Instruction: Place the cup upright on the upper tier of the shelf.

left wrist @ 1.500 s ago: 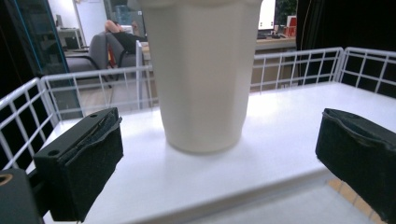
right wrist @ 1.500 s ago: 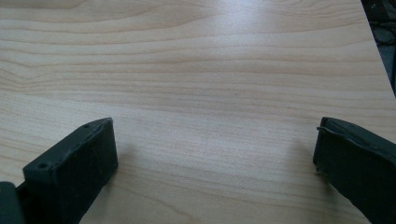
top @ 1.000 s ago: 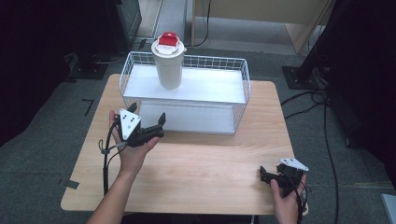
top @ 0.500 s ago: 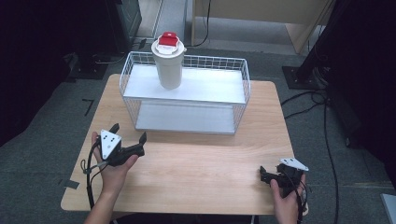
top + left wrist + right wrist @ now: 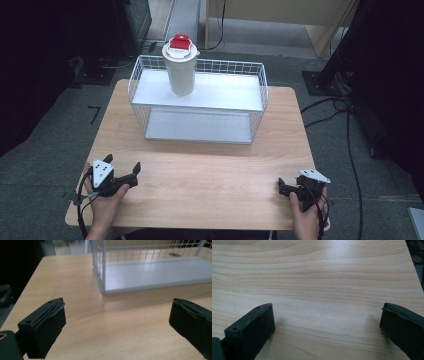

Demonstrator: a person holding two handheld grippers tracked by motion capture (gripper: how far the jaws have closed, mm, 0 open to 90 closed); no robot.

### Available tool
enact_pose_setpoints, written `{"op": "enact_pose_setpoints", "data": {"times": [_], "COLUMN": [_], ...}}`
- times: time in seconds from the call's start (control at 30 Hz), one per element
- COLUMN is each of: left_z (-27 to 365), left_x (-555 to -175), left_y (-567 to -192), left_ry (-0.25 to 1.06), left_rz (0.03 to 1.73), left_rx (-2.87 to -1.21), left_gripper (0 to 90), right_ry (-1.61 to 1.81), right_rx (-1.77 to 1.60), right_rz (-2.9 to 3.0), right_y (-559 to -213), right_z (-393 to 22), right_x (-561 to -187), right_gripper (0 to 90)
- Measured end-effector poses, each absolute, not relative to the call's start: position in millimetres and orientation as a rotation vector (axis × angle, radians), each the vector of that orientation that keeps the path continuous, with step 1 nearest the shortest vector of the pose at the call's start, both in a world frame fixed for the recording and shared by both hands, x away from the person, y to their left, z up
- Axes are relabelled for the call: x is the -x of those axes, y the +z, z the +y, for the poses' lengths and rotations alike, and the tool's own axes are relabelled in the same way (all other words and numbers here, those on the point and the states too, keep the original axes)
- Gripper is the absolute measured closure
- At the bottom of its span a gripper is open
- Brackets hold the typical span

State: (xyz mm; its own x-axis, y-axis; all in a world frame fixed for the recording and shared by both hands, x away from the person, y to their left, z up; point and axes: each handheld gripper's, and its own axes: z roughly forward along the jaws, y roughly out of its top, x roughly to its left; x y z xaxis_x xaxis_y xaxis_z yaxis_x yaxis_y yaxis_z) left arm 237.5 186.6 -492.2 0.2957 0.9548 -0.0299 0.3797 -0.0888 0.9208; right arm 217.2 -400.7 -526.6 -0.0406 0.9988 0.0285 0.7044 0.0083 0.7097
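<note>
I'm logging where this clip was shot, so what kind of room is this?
Probably a lab or workshop set up for recording. A light wooden table stands on grey carpet, cables trail across the floor, and dark equipment stands surround it.

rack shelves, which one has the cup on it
The upper shelf of the wire rack: the white cup stands there at its left end. The lower shelf is bare.

On the light wooden table (image 5: 200, 185) stands 1 white wire two-shelf rack (image 5: 200, 100). On that rack's upper shelf, toward its left end, stands 1 white cylindrical cup (image 5: 181, 72), topped by 1 red lid piece (image 5: 180, 42). Nearer than the rack are 2 black two-jaw grippers: 1 left gripper (image 5: 121, 172), 1 right gripper (image 5: 281, 186).
</note>
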Motion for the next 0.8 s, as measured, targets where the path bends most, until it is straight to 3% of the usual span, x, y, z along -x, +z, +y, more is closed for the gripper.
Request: {"op": "enact_pose_setpoints", "data": {"times": [0.3, 0.57, 0.8], "left_z": [221, 228, 230], "left_x": [-218, -215, -221], "left_y": [-501, -513, -516], "left_ry": [0.745, 0.690, 0.639], "left_rz": [1.302, 1.416, 1.474], "left_rx": [-1.705, -1.864, -1.901], "left_gripper": [1.2, 1.2, 1.3], "right_ry": [0.777, 0.777, 0.777], "right_rx": [-1.745, -1.745, -1.745], "right_rz": [1.796, 1.796, 1.795], "right_y": [-527, -527, -527], "right_z": [-401, -401, -401], "right_x": [-217, -217, -217], "right_gripper": [0.0, 0.0, 0.0]}}
